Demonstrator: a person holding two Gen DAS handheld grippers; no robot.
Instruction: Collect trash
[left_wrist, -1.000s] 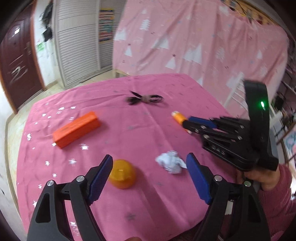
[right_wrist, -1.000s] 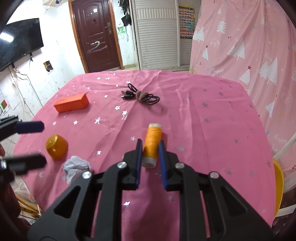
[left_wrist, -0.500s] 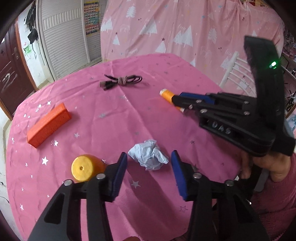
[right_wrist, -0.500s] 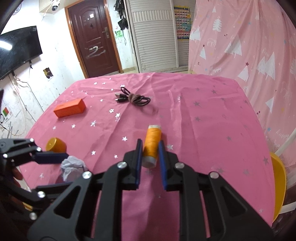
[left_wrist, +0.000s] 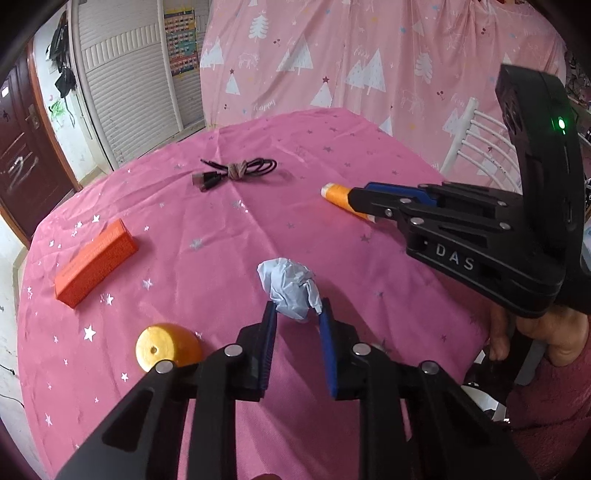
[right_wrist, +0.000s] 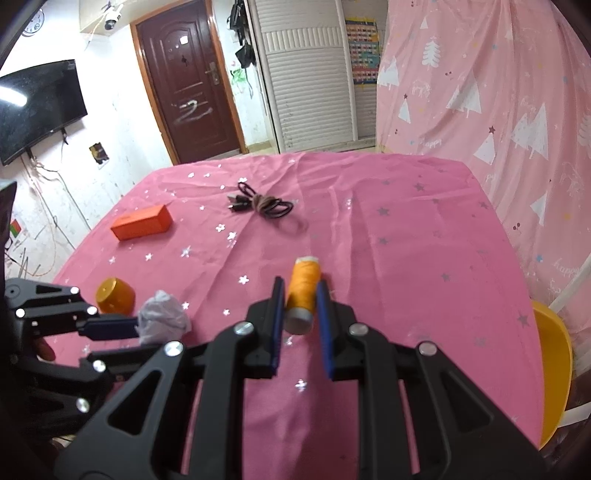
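A crumpled pale-blue paper ball (left_wrist: 288, 284) lies on the pink starred tablecloth (left_wrist: 221, 229) near its front edge. My left gripper (left_wrist: 297, 308) is closing around it, and both blue pads touch the paper's near end. In the right wrist view the same paper (right_wrist: 162, 317) sits against the left gripper's blue finger (right_wrist: 110, 328). My right gripper (right_wrist: 301, 291) is shut on an orange thread spool (right_wrist: 303, 284), which lies on the cloth. Seen from the left wrist, the spool (left_wrist: 338, 194) pokes out past the right gripper (left_wrist: 360, 199).
An orange box (left_wrist: 96, 264) and a gold round cap (left_wrist: 168, 347) lie left of the paper. A knotted black cable (left_wrist: 236, 171) lies farther back. A white chair (left_wrist: 476, 147) and a yellow seat (right_wrist: 554, 369) stand at the table's right. A hand (left_wrist: 554, 332) holds the right gripper.
My left gripper moved forward and down over the paper ball, and its jaws narrowed from wide open until they touch it. The right gripper kept still on the spool.
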